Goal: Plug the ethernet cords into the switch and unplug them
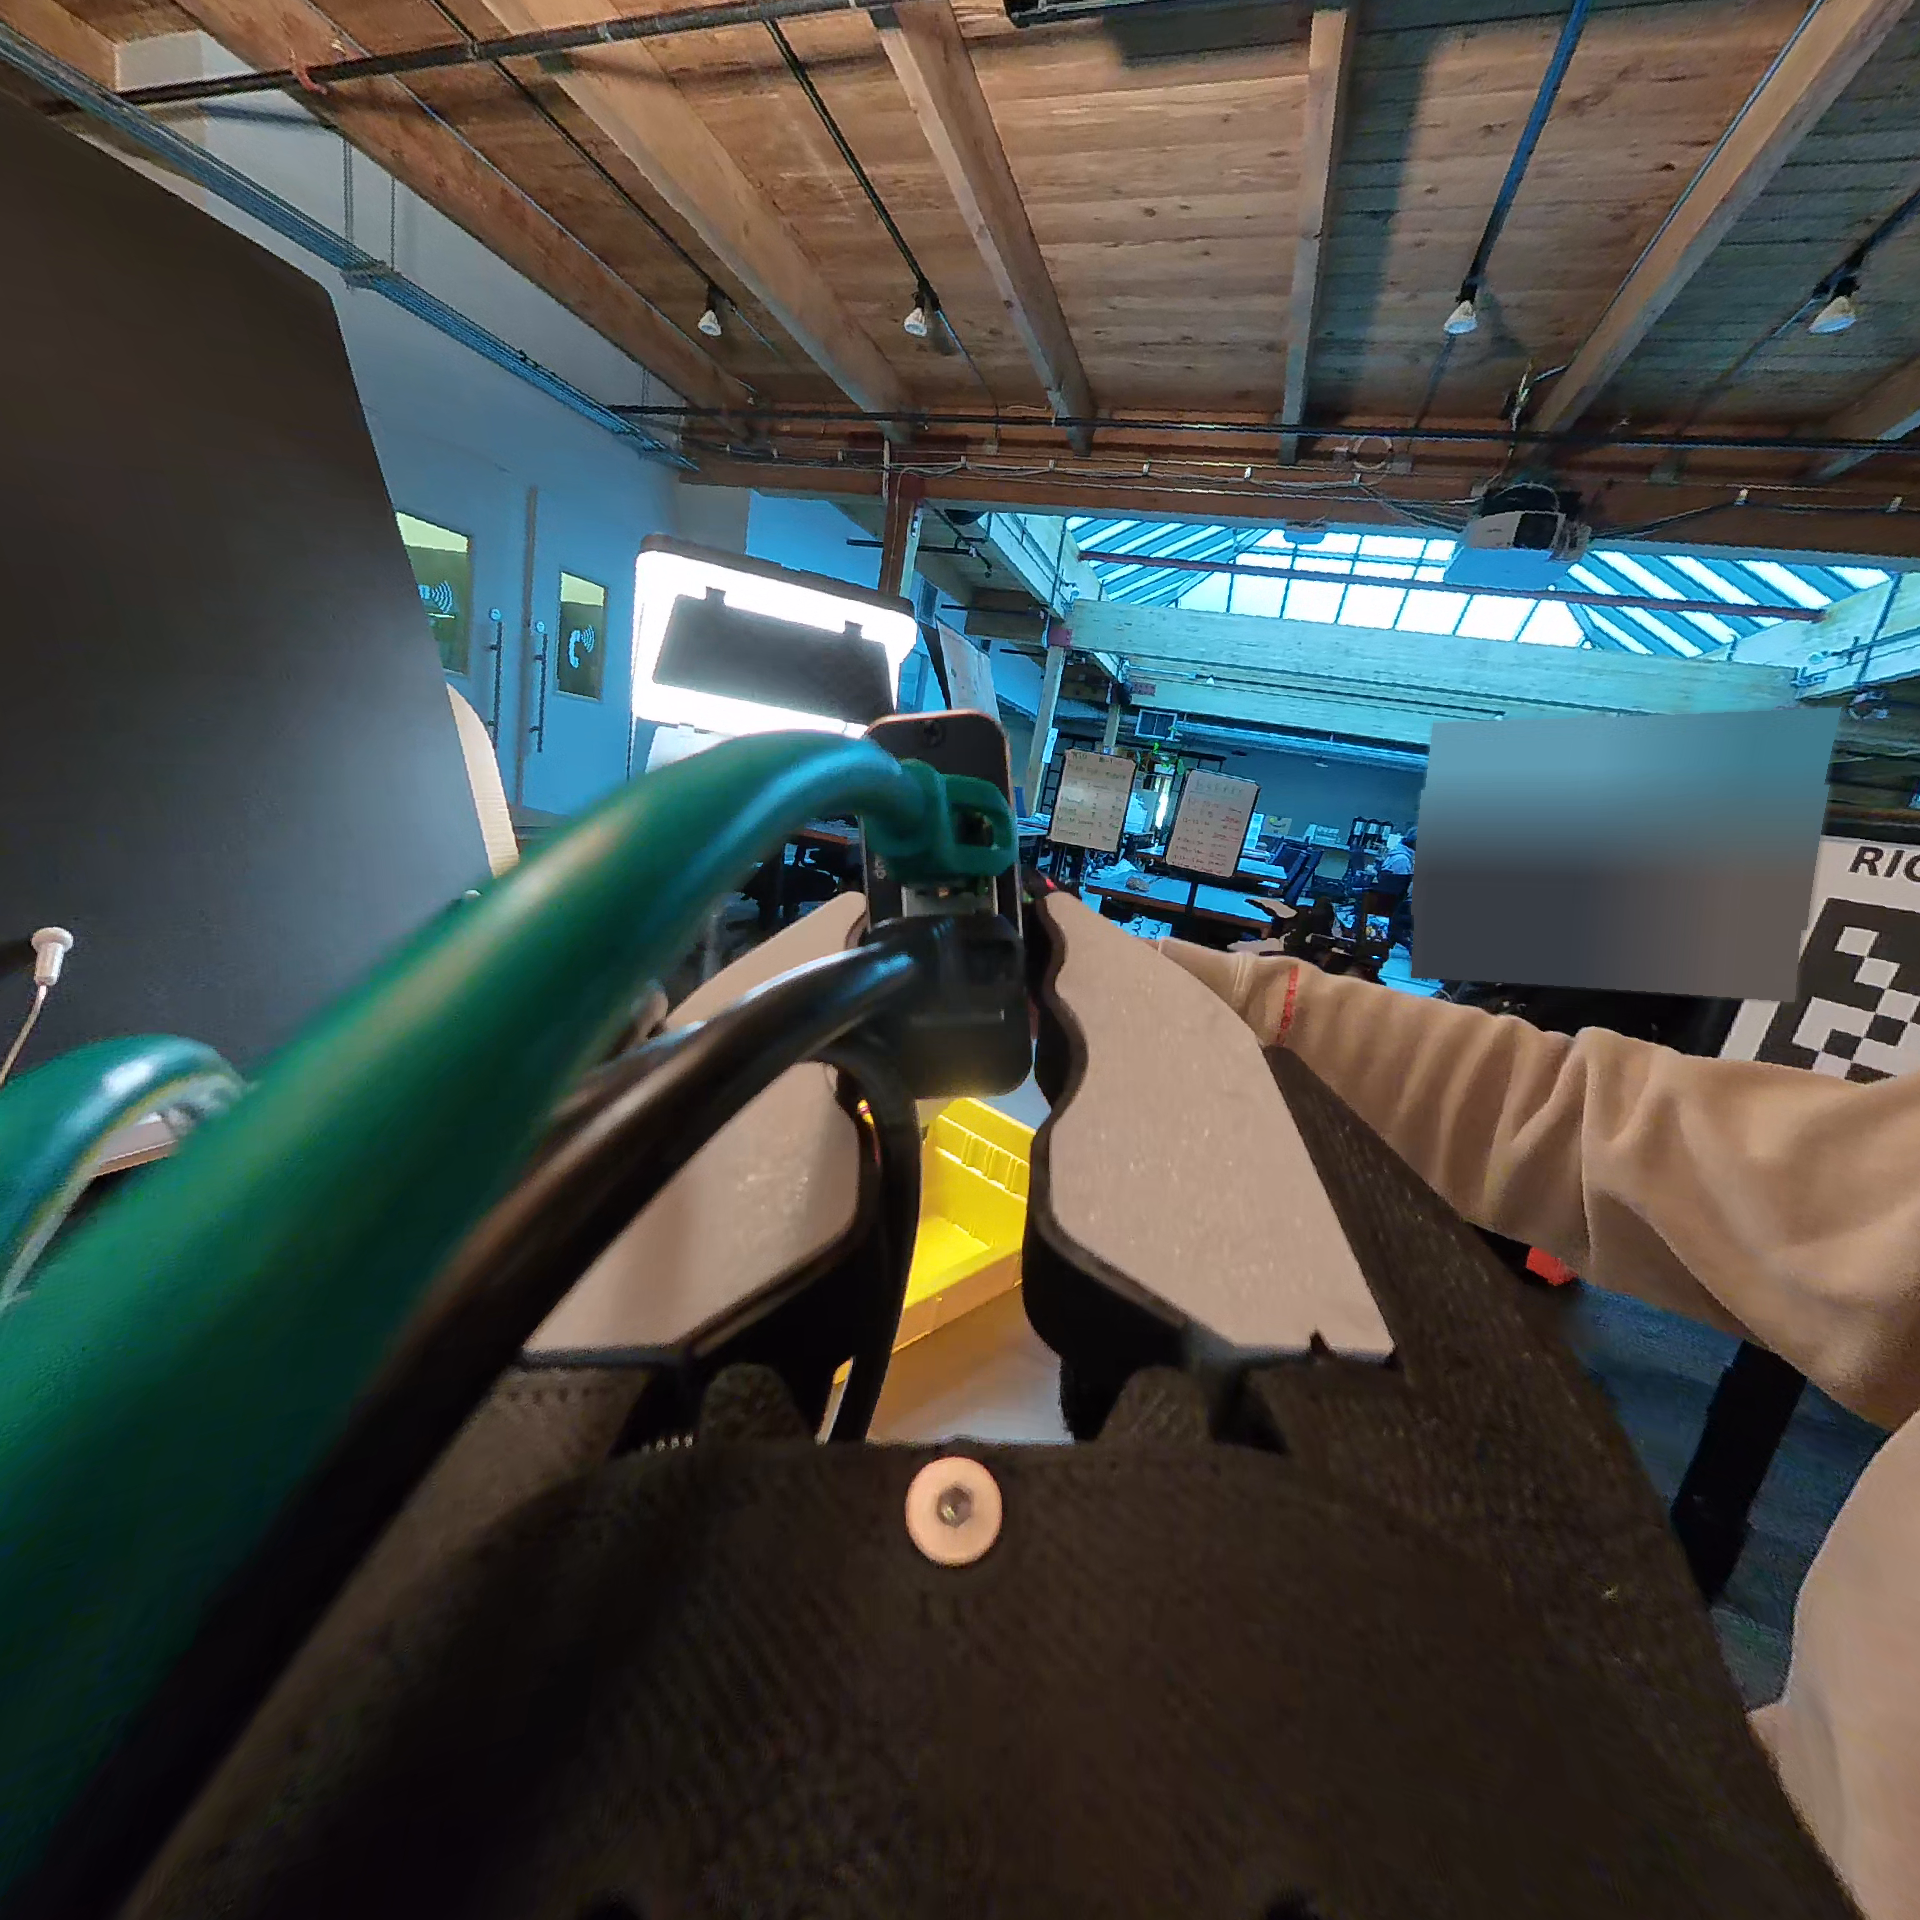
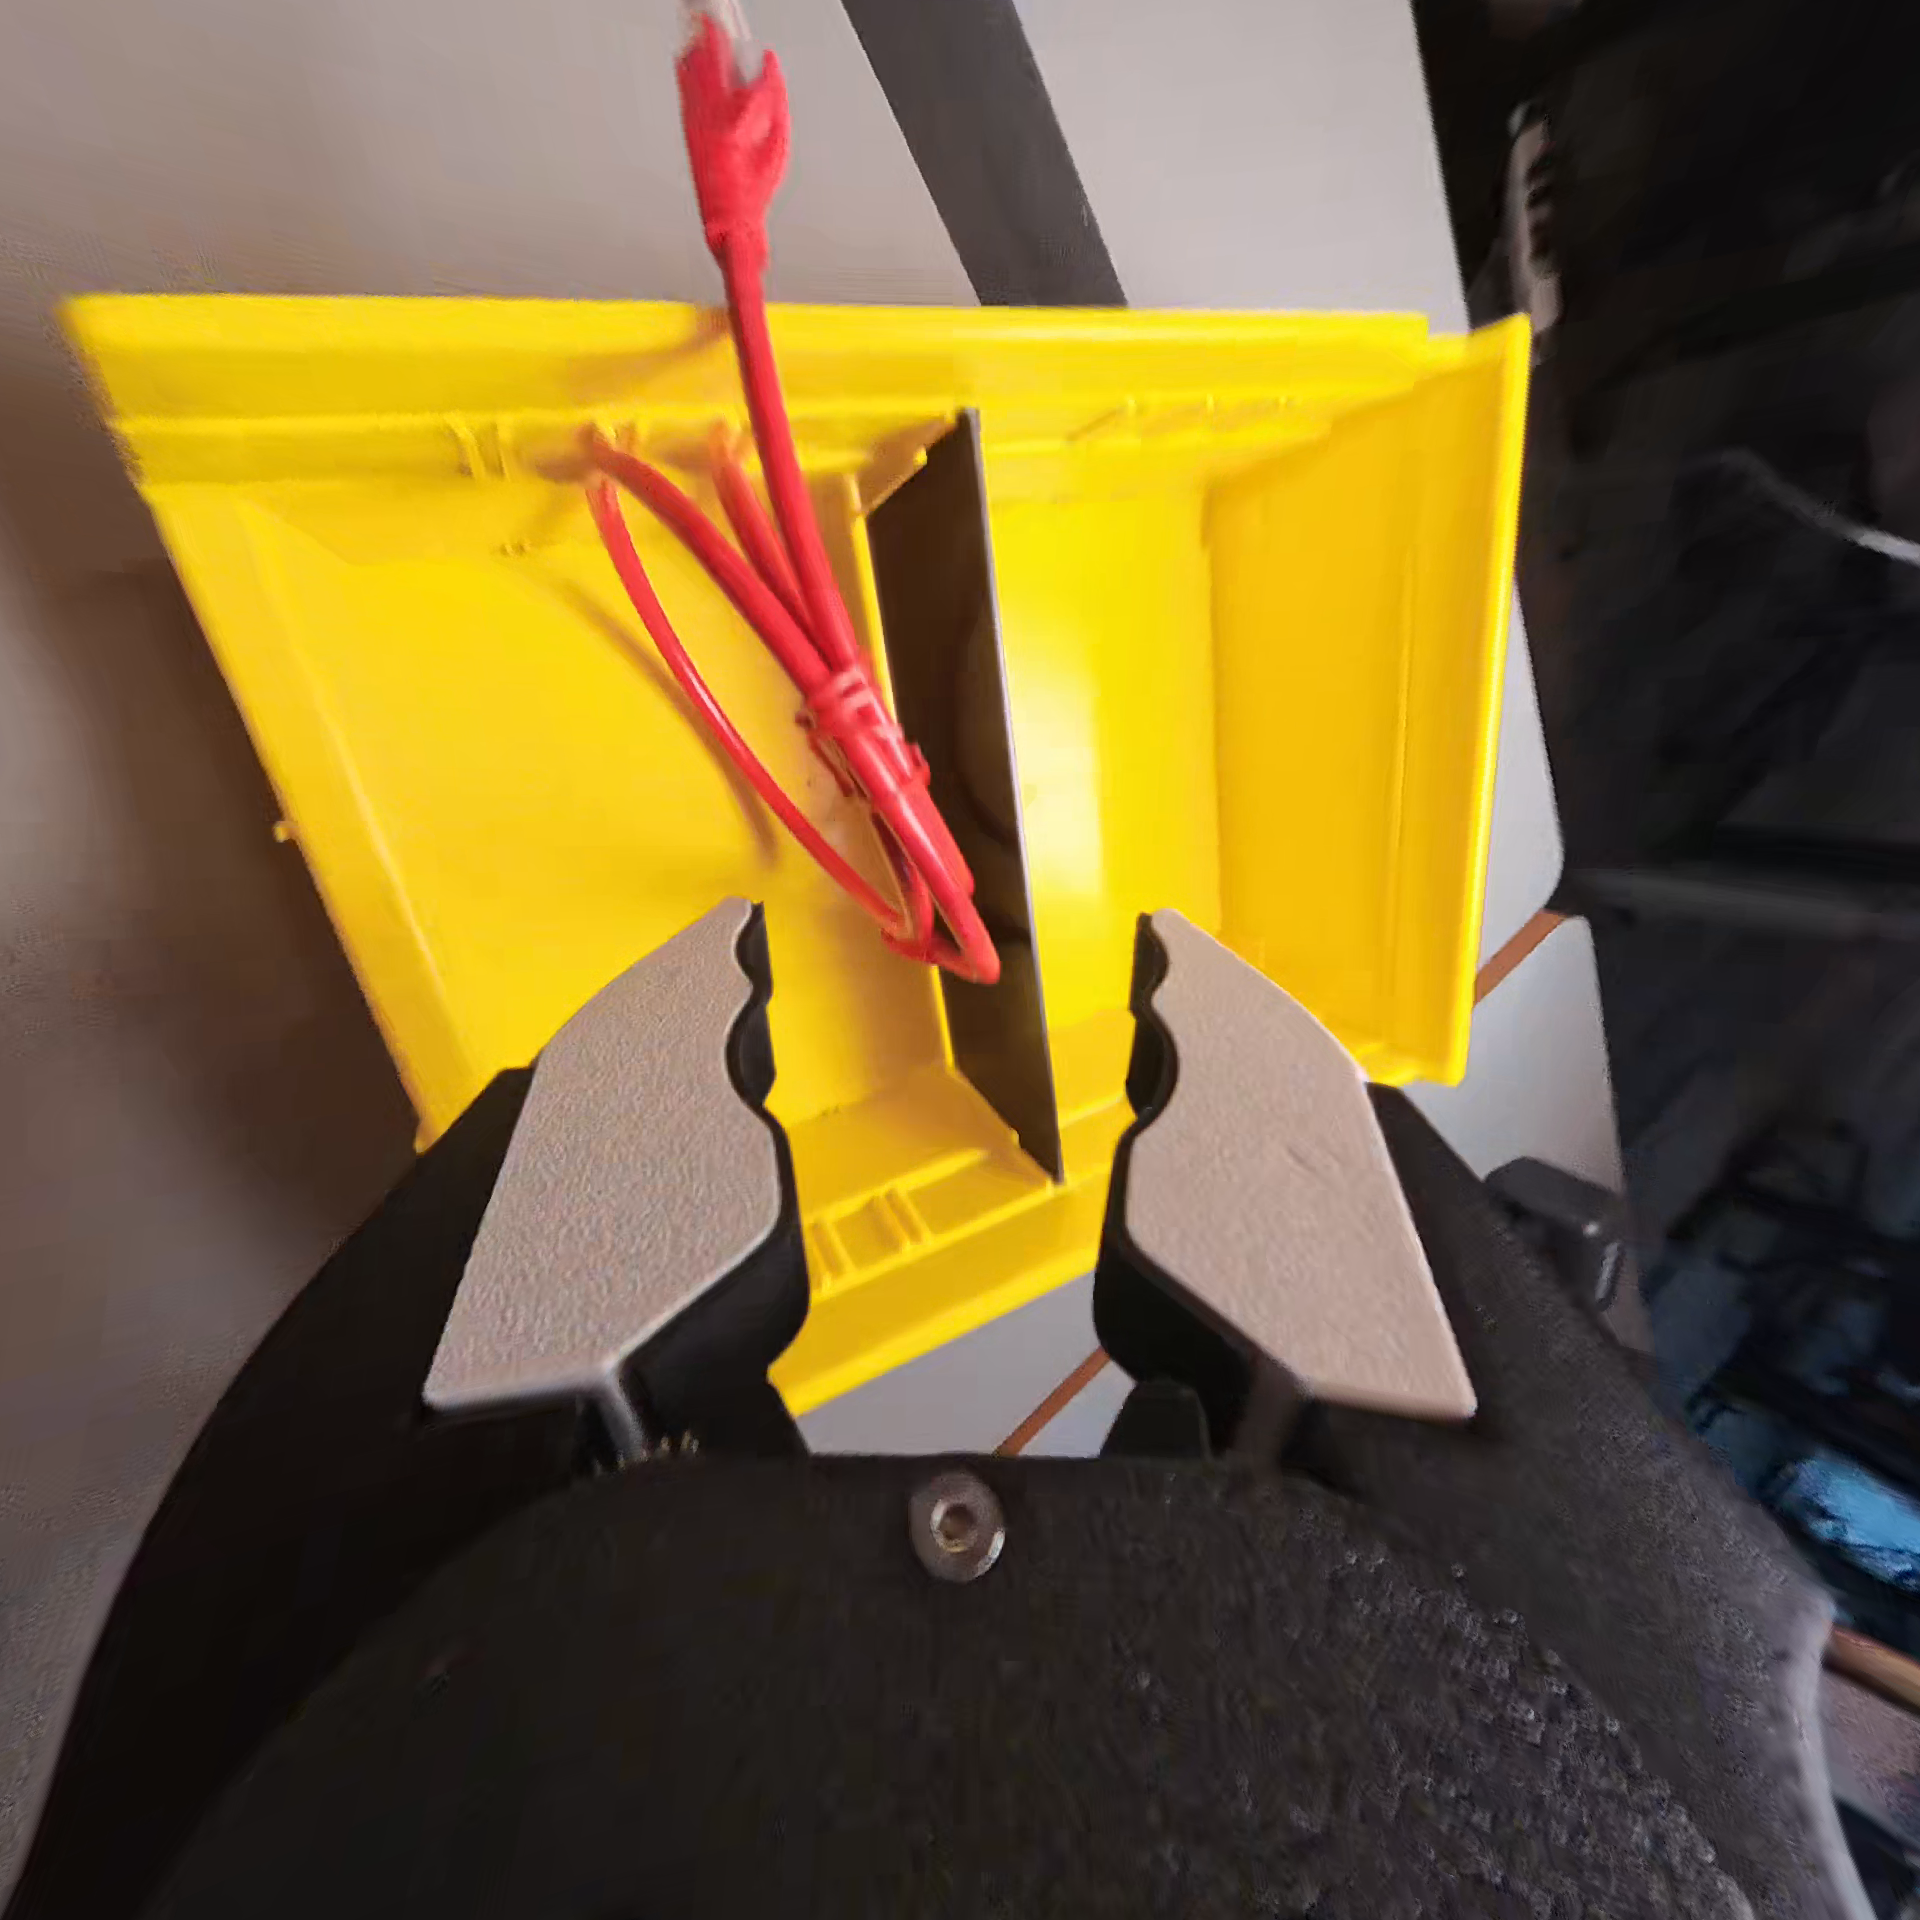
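Observation:
In the left wrist view my left gripper [image 1: 951, 935] is shut on a small black switch [image 1: 940, 748], held upright and raised. A thick green ethernet cord [image 1: 520, 987] is plugged into its upper port by a green plug [image 1: 951, 831]. A black cord [image 1: 727, 1039] is plugged in just below. In the right wrist view my right gripper [image 2: 951, 935] is open and empty, just above a yellow bin [image 2: 416, 779]. A bundled red ethernet cord [image 2: 831, 675] lies in the bin's left compartment. Its plug [image 2: 732, 114] sticks out over the far rim.
A black divider [image 2: 966, 779] splits the bin, which stands on a pale table [image 2: 156, 727]; the bin also shows below the switch [image 1: 966, 1226]. A person's beige sleeve [image 1: 1558, 1143] reaches in from the right. A dark panel [image 1: 156, 623] stands at the left. The tips of one gripper are about 45 cm away from the tips of the other.

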The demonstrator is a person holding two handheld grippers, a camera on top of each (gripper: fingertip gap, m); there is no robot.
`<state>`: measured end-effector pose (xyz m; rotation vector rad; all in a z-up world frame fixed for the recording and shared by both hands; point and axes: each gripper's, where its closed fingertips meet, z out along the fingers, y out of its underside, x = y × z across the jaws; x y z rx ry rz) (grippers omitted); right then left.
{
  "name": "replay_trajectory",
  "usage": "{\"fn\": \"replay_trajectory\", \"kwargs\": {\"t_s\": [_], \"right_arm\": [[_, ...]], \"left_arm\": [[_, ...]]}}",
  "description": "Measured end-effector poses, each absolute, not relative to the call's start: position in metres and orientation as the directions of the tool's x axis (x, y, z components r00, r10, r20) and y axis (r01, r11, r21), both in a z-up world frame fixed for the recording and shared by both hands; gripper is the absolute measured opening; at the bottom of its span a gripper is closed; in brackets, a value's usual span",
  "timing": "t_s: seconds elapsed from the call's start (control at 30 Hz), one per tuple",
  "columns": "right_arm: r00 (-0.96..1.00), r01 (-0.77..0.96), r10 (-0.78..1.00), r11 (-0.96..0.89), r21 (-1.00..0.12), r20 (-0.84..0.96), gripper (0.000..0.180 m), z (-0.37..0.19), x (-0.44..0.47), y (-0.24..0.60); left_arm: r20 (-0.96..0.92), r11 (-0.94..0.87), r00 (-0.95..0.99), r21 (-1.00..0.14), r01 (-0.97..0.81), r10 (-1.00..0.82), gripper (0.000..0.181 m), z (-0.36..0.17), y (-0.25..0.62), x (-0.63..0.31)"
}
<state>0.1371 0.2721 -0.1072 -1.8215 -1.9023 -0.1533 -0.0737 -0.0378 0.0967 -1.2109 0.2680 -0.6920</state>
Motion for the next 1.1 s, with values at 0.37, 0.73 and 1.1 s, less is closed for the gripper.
{"fn": "replay_trajectory", "kwargs": {"t_s": [0.37, 0.73, 1.1], "right_arm": [[-0.042, 0.979, 0.914, 0.118, -0.166, 0.403, 0.017, -0.097, 0.128, 0.261], [0.187, 0.981, 0.975, -0.178, -0.082, 0.123, 0.035, -0.13, 0.172, 0.265], [0.135, 0.783, 0.954, 0.063, -0.619, 0.268, 0.054, -0.04, 0.091, 0.24]], "left_arm": [[0.177, 0.181, 0.772, -0.918, 0.354, -0.61, 0.025, 0.095, -0.037, -0.081], [0.123, 0.215, 0.793, -0.928, 0.305, -0.597, 0.026, 0.099, -0.041, -0.073], [0.151, 0.119, 0.794, -0.956, 0.27, -0.589, 0.026, 0.076, -0.022, -0.07]]}}
